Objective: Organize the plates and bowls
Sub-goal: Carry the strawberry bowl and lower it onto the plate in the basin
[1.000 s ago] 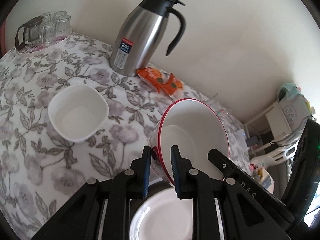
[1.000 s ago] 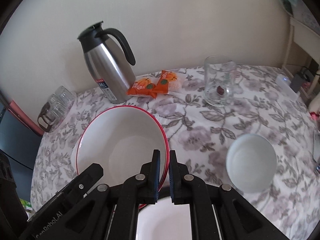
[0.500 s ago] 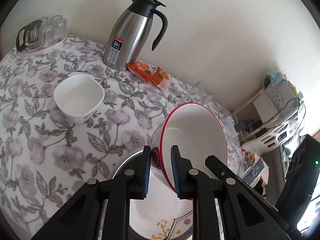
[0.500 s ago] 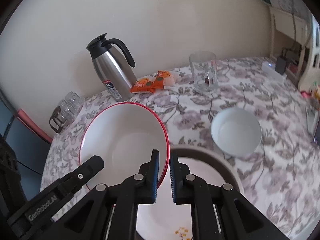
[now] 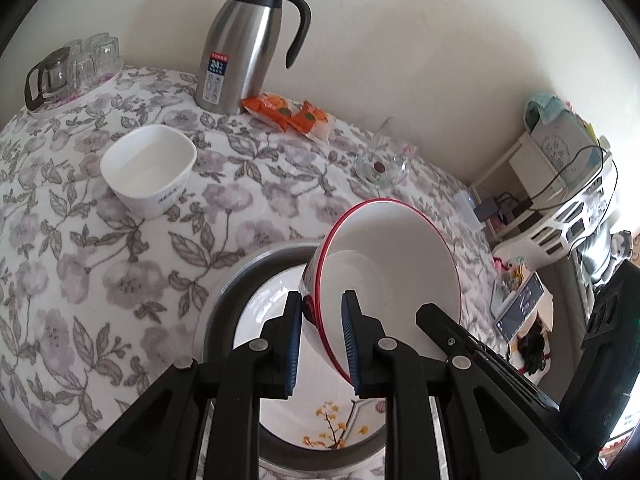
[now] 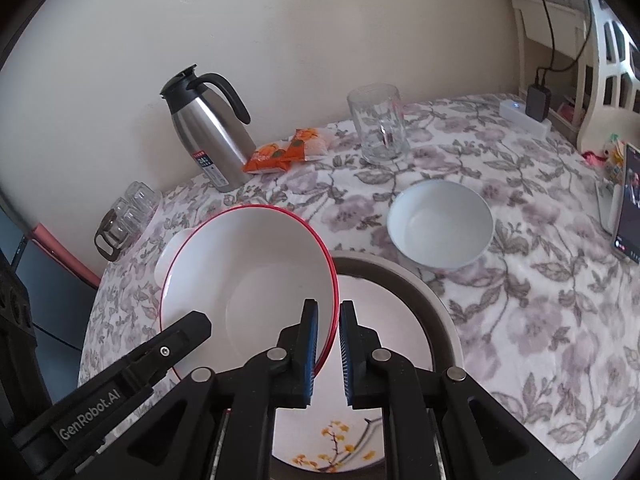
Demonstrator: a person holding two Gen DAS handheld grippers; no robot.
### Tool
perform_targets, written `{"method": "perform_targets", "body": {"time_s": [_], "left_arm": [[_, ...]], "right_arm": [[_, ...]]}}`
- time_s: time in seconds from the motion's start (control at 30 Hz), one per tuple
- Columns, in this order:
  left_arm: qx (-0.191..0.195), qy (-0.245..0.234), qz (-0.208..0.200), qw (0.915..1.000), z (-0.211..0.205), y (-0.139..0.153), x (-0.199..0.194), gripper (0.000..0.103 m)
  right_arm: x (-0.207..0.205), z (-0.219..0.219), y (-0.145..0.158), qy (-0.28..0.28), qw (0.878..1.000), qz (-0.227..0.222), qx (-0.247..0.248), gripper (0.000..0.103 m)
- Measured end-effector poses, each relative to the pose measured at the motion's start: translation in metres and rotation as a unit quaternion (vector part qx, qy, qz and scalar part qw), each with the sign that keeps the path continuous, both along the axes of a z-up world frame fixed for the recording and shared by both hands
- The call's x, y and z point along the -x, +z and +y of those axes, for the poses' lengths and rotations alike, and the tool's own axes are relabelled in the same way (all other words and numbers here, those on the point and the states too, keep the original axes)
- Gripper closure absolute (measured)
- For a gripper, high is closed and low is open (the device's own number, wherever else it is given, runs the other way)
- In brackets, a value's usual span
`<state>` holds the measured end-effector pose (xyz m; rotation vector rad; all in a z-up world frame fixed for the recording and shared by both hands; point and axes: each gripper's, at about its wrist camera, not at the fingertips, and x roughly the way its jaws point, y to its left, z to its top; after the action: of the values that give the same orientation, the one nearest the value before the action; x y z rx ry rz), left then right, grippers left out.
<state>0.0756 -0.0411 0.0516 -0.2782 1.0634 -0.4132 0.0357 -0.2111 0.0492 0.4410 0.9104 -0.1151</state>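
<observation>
So: the bench [image 5: 80, 280], under a grey-floral cloth, carries everything. Biggest piece on it is the wide round white plate [image 6: 400, 276] w/ a grey rim and a yellow blossom print, lying flat at the near edge.

Next down: the deep white ceramic red-rimmed bowl [image 5: 392, 272]. It's off the bench, tilted w/ its mouth toward the cameras, hanging over the plate's left-centre. Can't tell whether its base touches the plate yet.

Smaller: a square white bowl [image 5: 148, 168] sits upright well to the left. A round pale bowl [image 6: 440, 224] sits upright just beyond the plate's far right rim. Both are apart from the plate.

Smallest: the grippers. The left gripper [image 5: 322, 340] has its jaws clamped on the red-rimmed bowl's left wall, one pad outside, one inside. The right gripper [image 6: 329, 344] has its jaws nearly together w/ the opposite rim pinched between them.

Step in hand, as I read it: a two-handed carry of the red-rimmed bowl, i.e. about to seat it on the plate as the base of a stack.

Next move prob. needs:
- level the bowl first, so it doesn't land on its edge
- centre it over the plate's well, then lower both hands together
- open the jaws only once the base sits flat; ceramic on ceramic, so go easy
- after that the two small bowls look like the ones left to nest
</observation>
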Motion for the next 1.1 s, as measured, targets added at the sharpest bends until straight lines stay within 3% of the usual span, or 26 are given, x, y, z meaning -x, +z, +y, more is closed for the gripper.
{"method": "perform_targets", "body": {"time_s": [0.5, 1.1], "left_arm": [[-0.054, -0.027, 0.047, 0.9971, -0.026, -0.031, 0.004, 0.082], [-0.056, -0.019, 0.076, 0.9953, -0.024, -0.045, 0.001, 0.082]], "right_arm": [[0.004, -0.012, -0.040, 0.005, 0.998, 0.055, -0.006, 0.091], [0.000, -0.010, -0.054, 0.010, 0.997, 0.080, -0.013, 0.091]]}}
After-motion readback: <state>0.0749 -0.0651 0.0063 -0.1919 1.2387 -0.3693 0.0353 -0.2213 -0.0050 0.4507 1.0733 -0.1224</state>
